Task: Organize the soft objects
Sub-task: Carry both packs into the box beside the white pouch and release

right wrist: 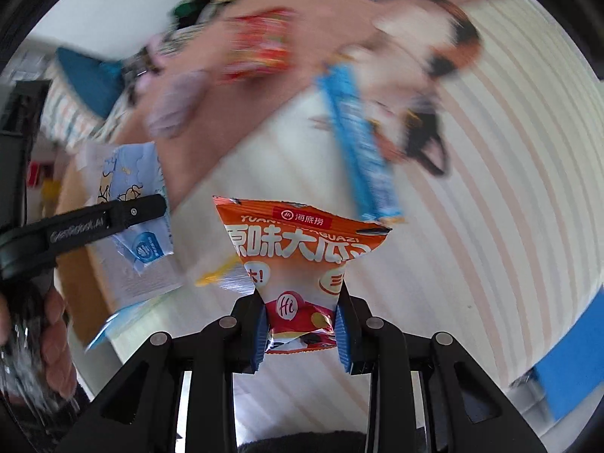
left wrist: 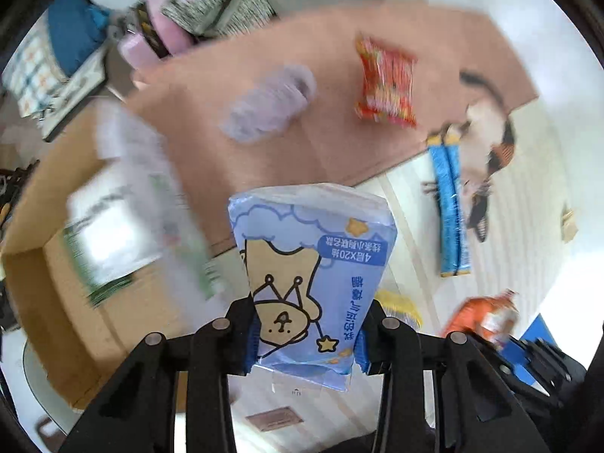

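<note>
Blue tissue pack (left wrist: 309, 283), bottom centre of the left view, is clamped in my left gripper (left wrist: 307, 339). My right gripper (right wrist: 302, 324) pinches the orange snack bag (right wrist: 298, 256), centre frame. Cardboard box (left wrist: 45, 264) at left; red snack packet (left wrist: 385, 83) on the pink mat (left wrist: 339, 143), upper frame.

I see a pink mat (left wrist: 339, 56) lying on a striped white cover (right wrist: 472, 226). At the left stands an open cardboard box (left wrist: 49, 275), and far behind it a blue cushion (left wrist: 73, 34) leans beside a grey woven basket (left wrist: 226, 7). The background is blurred.
</note>
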### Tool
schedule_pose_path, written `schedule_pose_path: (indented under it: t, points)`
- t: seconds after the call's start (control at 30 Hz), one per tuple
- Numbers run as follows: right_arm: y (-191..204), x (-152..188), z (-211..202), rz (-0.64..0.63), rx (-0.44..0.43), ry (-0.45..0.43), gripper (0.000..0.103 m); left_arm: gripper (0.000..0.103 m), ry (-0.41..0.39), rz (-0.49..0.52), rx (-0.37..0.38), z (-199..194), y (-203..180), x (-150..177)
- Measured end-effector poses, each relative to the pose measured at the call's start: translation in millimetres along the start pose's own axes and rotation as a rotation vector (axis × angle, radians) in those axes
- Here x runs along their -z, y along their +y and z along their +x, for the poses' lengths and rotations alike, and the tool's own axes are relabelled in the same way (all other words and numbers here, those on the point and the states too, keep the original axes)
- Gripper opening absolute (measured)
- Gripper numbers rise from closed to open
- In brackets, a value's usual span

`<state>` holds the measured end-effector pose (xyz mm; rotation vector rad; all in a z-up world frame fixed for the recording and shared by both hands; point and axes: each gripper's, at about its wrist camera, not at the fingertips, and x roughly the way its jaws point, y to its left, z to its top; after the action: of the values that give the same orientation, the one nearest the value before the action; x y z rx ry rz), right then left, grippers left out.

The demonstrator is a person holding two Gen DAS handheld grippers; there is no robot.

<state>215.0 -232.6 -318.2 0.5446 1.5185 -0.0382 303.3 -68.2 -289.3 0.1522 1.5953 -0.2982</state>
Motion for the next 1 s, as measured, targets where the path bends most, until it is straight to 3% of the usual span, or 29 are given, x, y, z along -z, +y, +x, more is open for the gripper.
schedule_pose_path:
  t: [0.07, 0.17, 0.33, 0.5, 0.67, 0.9, 1.0]
  points:
    - [30.1, 1.5, -9.5, -0.067, -0.022, -0.006, 0.031, 0.035, -0.056, -0.060, 0.017, -50.3, 42.1, -17.2]
    - [87.9, 5.3, -15.7, -0.178, -0.063, 0.002, 0.031, 0.035, -0.113, -0.141, 0.026, -88.0, 86.5, -2.4]
    - [181.0, 15.2, 6.1, -0.345, -0.077, 0.047, 0.031, 0.035, -0.132, -0.292, -0.014, -105.6, 181.6, 28.9]
    - [241.6, 8.9, 59.2, -0.436, 0.014, 0.109, 0.031, 0.035, -0.066, -0.398, -0.050, -73.5, 265.9, 37.4]
    - [266.3, -1.8, 108.2, -0.460, 0.146, 0.152, 0.031, 0.035, 0.016, -0.429, -0.052, -21.0, 310.3, 18.3]
    - [268.8, -7.2, 153.5, -0.460, 0.244, 0.205, 0.031, 0.036, 0.115, -0.461, 0.018, 33.9, 340.4, -3.6]
    - [270.9, -9.6, 160.2, -0.468, 0.251, 0.219, 0.031, 0.038, 0.139, -0.460, 0.014, 47.9, 343.8, -9.3]
